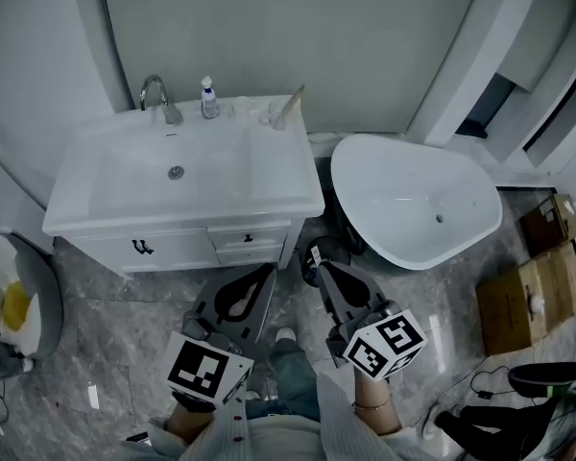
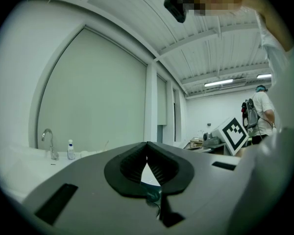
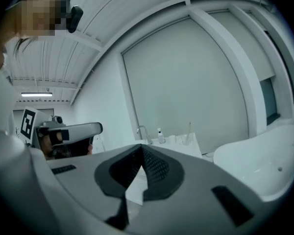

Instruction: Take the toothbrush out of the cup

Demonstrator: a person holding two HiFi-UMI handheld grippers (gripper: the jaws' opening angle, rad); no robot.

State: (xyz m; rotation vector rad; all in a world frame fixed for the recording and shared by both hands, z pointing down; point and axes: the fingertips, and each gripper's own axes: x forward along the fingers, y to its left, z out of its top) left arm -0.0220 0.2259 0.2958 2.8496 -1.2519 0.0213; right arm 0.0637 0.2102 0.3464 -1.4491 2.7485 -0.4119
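Observation:
A clear cup (image 1: 277,116) stands at the back right corner of the white vanity sink (image 1: 125,205), with a pale toothbrush (image 1: 294,102) leaning out of it to the right. In the right gripper view the toothbrush (image 3: 189,129) shows far off as a thin upright stick. Both grippers hover low in front of the vanity, well short of the cup. My left gripper (image 1: 266,271) (image 2: 147,144) is shut, tips touching, with nothing held. My right gripper (image 1: 323,265) (image 3: 141,146) is also shut and empty, pointing toward the sink's right end.
A chrome faucet (image 1: 157,97) and a small pump bottle (image 1: 208,97) stand at the sink's back edge. A white bathtub (image 1: 413,205) sits right of the vanity. Cardboard boxes (image 1: 528,301) and cables lie on the floor at the right. Another person (image 2: 262,109) stands far off.

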